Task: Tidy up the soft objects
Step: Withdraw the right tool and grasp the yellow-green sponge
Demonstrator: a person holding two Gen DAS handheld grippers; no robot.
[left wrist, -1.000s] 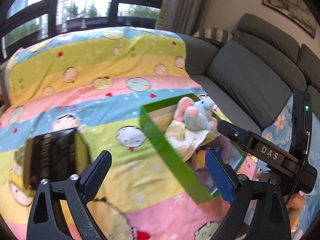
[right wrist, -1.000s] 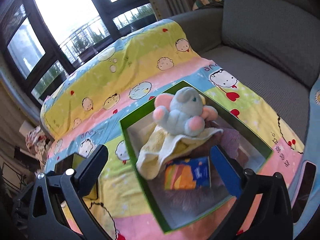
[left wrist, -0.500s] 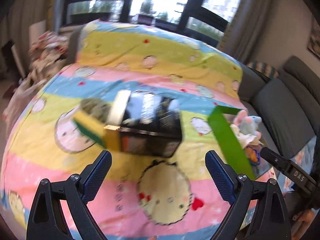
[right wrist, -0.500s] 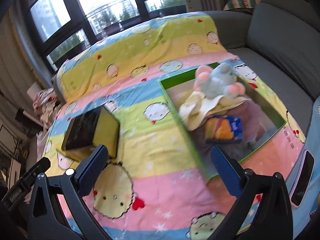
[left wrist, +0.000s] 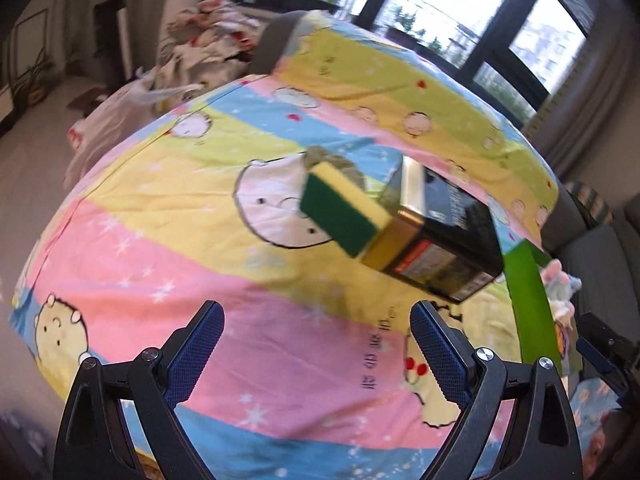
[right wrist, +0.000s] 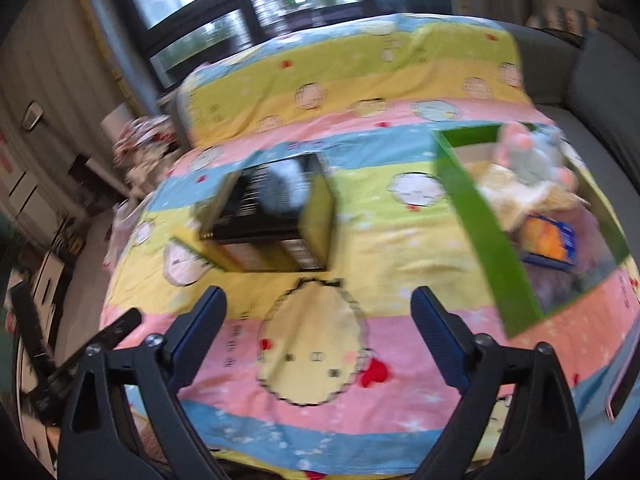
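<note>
A yellow foam sponge with a green scouring face (left wrist: 340, 210) leans against a black-and-gold rigid carton (left wrist: 436, 236) on the striped cartoon blanket (left wrist: 200, 240), well apart from the green-walled box (right wrist: 480, 232). It looks light and squashy; pinch across its thickness. Left gripper (left wrist: 316, 344) gapes empty; right gripper (right wrist: 318, 338), jaws just narrowing, holds nothing

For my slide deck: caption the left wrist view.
Open left gripper above a cartoon blanket, facing a green-and-yellow sponge beside a dark box.
</note>
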